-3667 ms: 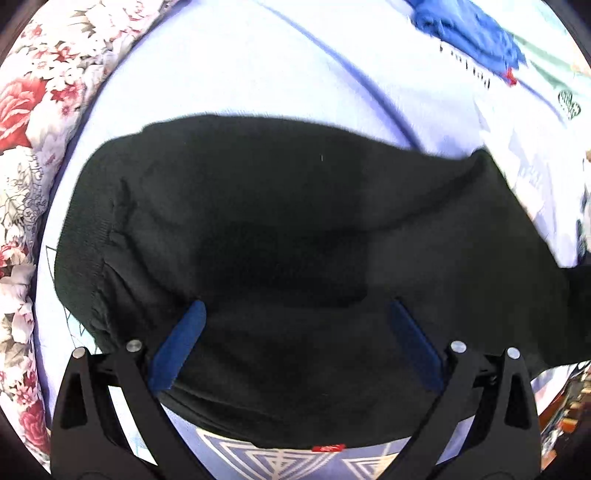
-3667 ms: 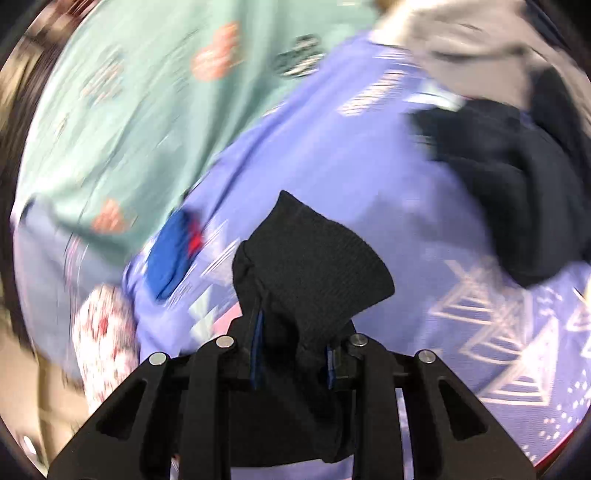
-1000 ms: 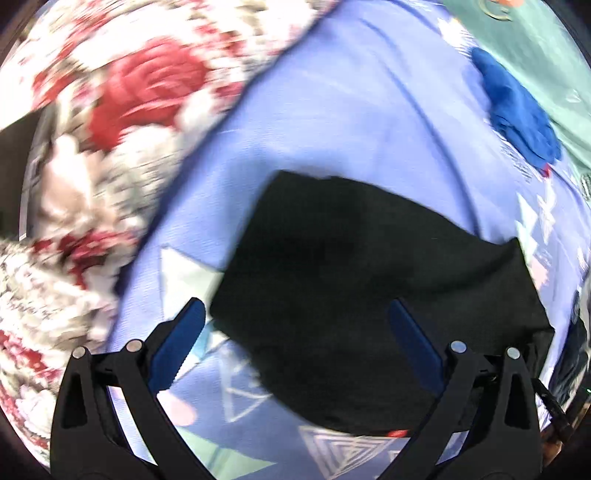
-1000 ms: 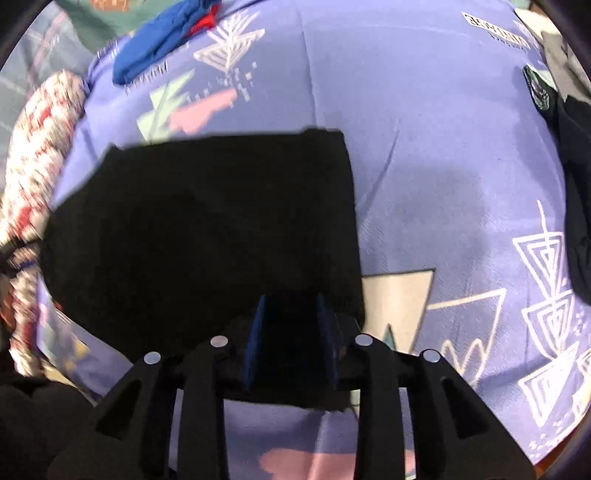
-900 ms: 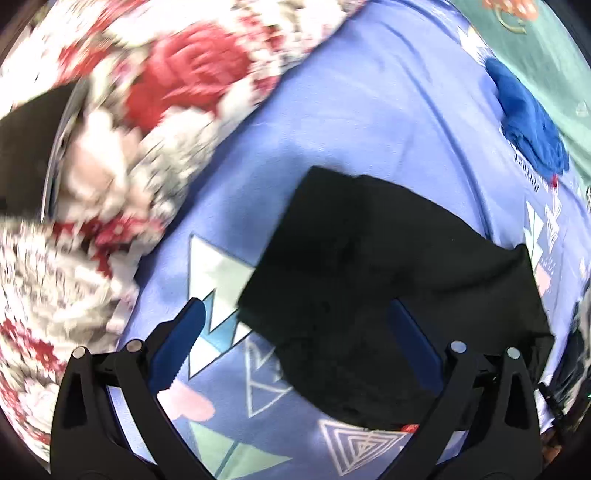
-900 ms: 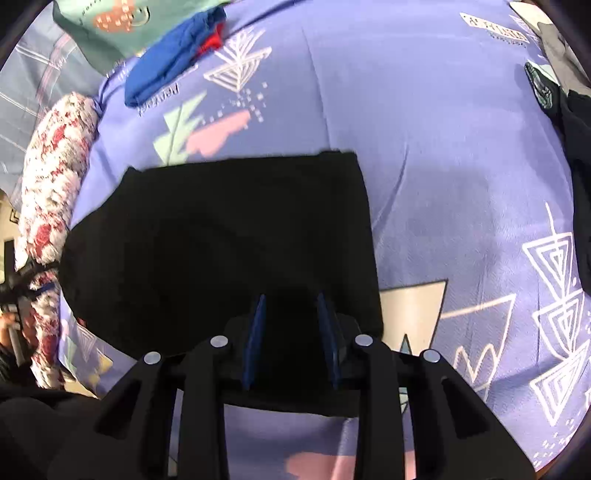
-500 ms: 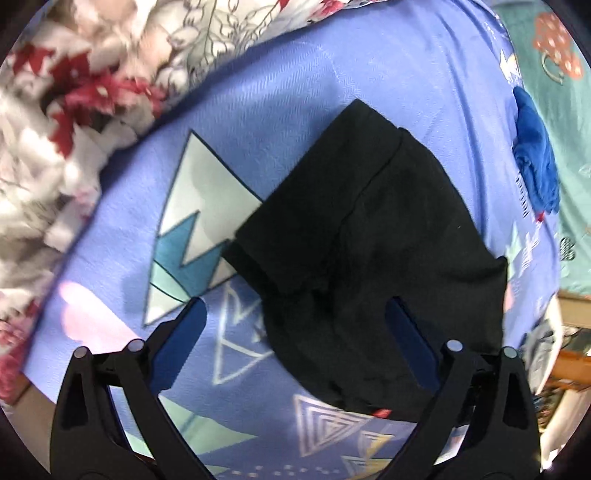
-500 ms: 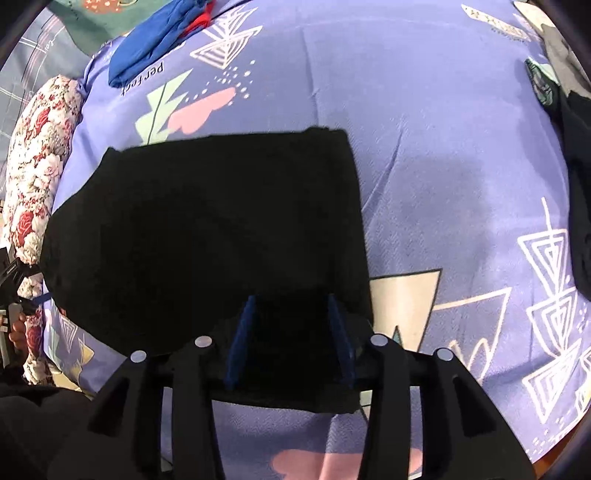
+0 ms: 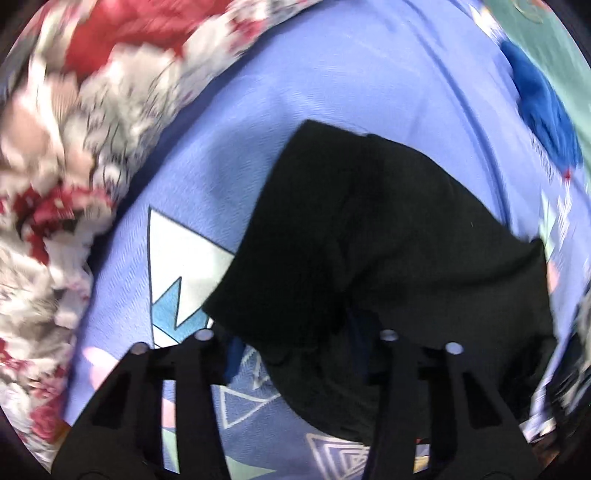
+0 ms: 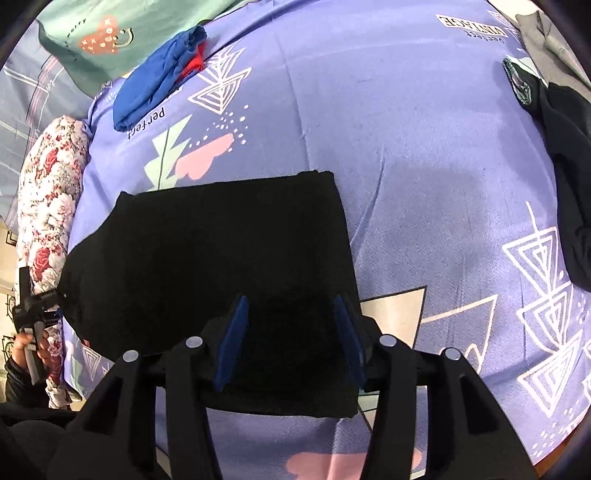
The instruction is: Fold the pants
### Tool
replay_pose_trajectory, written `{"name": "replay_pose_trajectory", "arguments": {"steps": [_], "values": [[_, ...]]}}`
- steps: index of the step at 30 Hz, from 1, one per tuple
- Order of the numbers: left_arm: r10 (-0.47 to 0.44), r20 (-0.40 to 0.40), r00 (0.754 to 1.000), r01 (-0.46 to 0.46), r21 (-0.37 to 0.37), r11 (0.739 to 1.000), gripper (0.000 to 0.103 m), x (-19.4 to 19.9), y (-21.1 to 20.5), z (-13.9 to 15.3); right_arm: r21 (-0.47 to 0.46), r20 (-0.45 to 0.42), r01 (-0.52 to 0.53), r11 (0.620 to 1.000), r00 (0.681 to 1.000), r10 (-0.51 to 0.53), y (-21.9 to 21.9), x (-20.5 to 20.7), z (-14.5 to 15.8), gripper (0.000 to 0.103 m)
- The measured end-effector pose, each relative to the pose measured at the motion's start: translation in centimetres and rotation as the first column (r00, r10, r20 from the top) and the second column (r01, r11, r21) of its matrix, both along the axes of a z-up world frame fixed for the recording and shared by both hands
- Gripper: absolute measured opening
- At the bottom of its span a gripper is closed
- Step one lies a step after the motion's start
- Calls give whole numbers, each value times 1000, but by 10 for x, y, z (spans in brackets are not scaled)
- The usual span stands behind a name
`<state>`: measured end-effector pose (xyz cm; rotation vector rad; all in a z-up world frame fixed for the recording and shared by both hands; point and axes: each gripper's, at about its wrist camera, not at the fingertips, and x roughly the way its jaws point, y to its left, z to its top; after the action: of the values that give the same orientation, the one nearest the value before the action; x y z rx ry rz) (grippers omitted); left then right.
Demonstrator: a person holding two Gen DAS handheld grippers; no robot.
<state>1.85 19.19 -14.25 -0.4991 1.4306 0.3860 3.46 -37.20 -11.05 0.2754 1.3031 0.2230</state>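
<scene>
The black pants (image 10: 229, 258) lie folded into a rough rectangle on the purple patterned bedsheet (image 10: 406, 147). My right gripper (image 10: 291, 332) is open, its blue pads astride the near edge of the pants. In the left wrist view the pants (image 9: 388, 240) fill the centre. My left gripper (image 9: 295, 347) has its jaws partly closed around a raised fold at the pants' left corner; the blue pads are mostly hidden by cloth. The left gripper also shows in the right wrist view (image 10: 35, 306), at the pants' left end.
A floral quilt (image 9: 74, 147) lies along the left side of the bed. A folded blue garment (image 10: 159, 81) and a teal pillow (image 10: 122, 33) sit at the far side. A dark garment (image 10: 569, 184) lies at the right edge.
My left gripper has moved in on the pants' left corner and narrowed its jaws around a fold. My right gripper has opened, letting go of the near edge.
</scene>
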Motion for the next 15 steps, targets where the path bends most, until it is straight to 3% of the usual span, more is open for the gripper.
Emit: {"name": "replay_pose_trajectory", "arguments": {"steps": [2,6,8,12,15], "values": [[-44,33,998,43,35,998,31,7,-15,14,1,0,11,1000,1000,-11,-3,-2,0,50],[-210,124,970,197,107,975,30,21,-52,60,14,17,17,1000,1000,-17,-6,-5,4,50],[-300,155,941,278,148,949,30,31,-77,82,14,25,19,1000,1000,-20,-7,-6,7,50],[-422,286,860,407,111,906,30,40,-117,117,19,34,27,999,999,-28,-8,-7,10,50],[-485,340,806,498,55,865,30,48,-149,123,28,39,21,999,999,-22,-6,-9,12,50]]}}
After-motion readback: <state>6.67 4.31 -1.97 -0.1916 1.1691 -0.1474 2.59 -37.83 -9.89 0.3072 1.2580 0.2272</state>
